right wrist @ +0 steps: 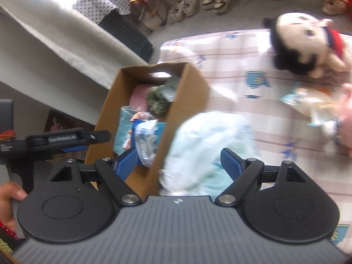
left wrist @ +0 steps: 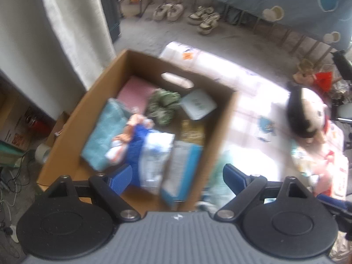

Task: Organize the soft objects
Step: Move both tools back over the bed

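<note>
Left gripper (left wrist: 176, 176): jaws wide, holding nothing; it hovers over the near end of the cardboard box (left wrist: 105, 81).
Box contents: teal cloth (left wrist: 103, 132) at the left wall, pink pad (left wrist: 135, 93) at the far end, green scrunchie-like bundle (left wrist: 164, 105) mid-box, soft packets (left wrist: 156, 154) nearest the camera. The box looks well filled on the near side.
Right gripper (right wrist: 178, 162): jaws wide, nothing clamped; they straddle the box's right wall (right wrist: 176, 118) and the pale blue-white soft bundle (right wrist: 206, 145).
Task item: the bundle lies on the checked bed sheet (right wrist: 231, 66), touching the outside of the box wall.
Step in hand (judgement): taking up the bundle for the box. Shift right so both pads clear the cardboard, close on the bundle's bulk rather than a loose fold, lift above the rim.
Obstruction: the box wall sits between the jaws; closing here would pinch cardboard. The left gripper crowds the drop zone.
Remaining items: plush doll (right wrist: 303, 44) with black hair, far right; a small snack-like packet (right wrist: 308, 103) just below it, well apart from the box.
Image quality: both views blurred; fine detail unreadable.
</note>
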### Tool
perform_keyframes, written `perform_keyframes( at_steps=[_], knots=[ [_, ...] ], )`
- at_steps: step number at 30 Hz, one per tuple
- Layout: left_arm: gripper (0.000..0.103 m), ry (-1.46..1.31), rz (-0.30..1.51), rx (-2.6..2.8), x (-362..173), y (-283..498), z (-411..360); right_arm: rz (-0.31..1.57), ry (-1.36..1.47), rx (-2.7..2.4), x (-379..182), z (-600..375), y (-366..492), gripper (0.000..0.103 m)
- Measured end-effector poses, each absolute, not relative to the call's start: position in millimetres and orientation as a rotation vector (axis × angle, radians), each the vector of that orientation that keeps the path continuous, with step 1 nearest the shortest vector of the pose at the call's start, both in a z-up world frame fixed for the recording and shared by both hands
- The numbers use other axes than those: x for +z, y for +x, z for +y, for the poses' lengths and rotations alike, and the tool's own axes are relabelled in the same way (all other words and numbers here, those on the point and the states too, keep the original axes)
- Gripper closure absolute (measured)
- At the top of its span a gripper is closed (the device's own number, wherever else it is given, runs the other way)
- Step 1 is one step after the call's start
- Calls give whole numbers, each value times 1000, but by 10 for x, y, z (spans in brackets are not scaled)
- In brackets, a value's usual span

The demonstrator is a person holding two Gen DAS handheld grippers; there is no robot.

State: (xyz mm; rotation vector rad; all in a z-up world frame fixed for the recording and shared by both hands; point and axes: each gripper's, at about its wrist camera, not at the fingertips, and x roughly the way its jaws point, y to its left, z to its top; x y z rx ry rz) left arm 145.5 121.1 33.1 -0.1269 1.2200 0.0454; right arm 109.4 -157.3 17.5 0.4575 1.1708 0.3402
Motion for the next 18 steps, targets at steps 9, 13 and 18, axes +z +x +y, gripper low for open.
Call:
perform_keyframes(
  at_steps=[9, 13, 18],
  knots=[
    [10, -94, 1234, -131, 252, 1577, -174, 1144, 469, 144, 70, -2800, 811, 20],
    [10, -68, 1267, -204, 0, 1616, -782, 1133, 447, 53, -97, -3320, 789, 20],
    [11, -4, 1278, -241, -331, 1641, -1374, 1124, 398, 13, -305, -3752, 922, 20]
  ],
)
